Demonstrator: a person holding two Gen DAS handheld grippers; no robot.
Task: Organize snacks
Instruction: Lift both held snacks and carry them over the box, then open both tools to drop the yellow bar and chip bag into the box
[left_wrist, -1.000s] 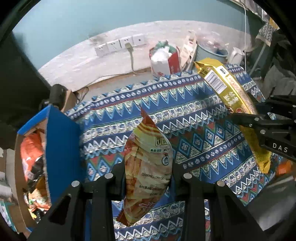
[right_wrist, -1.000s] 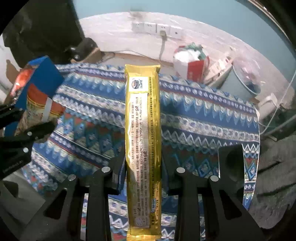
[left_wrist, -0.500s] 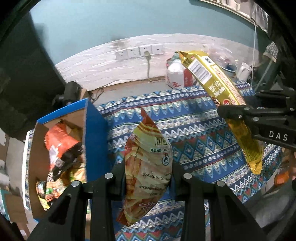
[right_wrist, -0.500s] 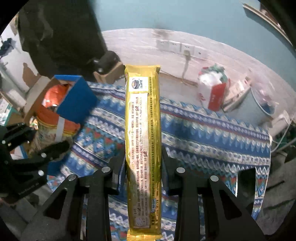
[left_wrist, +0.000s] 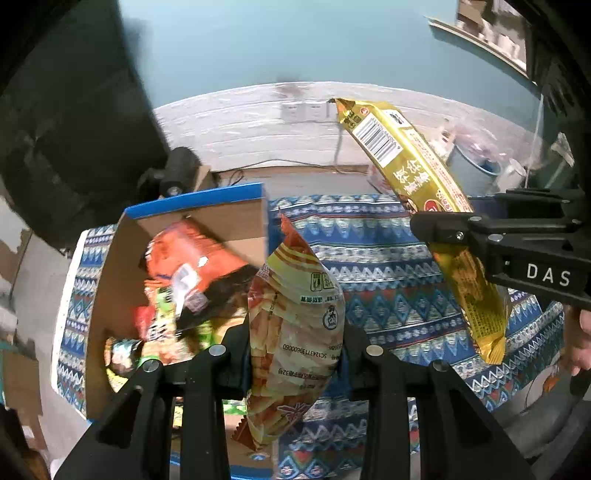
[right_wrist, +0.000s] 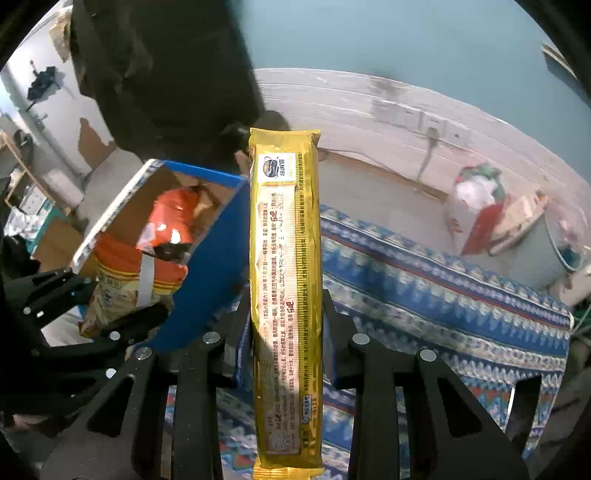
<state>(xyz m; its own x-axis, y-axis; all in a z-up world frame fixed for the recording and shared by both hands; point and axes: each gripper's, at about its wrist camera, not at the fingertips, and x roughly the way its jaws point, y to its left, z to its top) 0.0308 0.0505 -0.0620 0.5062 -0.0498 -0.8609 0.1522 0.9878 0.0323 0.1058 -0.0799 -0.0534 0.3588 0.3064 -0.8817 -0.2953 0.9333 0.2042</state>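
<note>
My left gripper (left_wrist: 295, 347) is shut on an orange-yellow chip bag (left_wrist: 291, 325) and holds it upright just right of the blue cardboard box (left_wrist: 195, 201). My right gripper (right_wrist: 284, 332) is shut on a long gold biscuit pack (right_wrist: 284, 280), held upright above the patterned cloth. The right gripper and gold pack also show in the left wrist view (left_wrist: 424, 177), at the right. The left gripper with the chip bag shows at the left of the right wrist view (right_wrist: 122, 291). The box (right_wrist: 207, 280) holds several snack bags, an orange one (left_wrist: 184, 258) on top.
A blue patterned cloth (left_wrist: 369, 258) covers the table. Behind it run a white wall with sockets (left_wrist: 303, 110), a red-and-white bag (right_wrist: 476, 206) and a grey bucket (right_wrist: 535, 251). A dark object (left_wrist: 177, 173) stands behind the box.
Both grippers have moved left towards the box with their snacks held. The box's open inside now fills more of both views.
</note>
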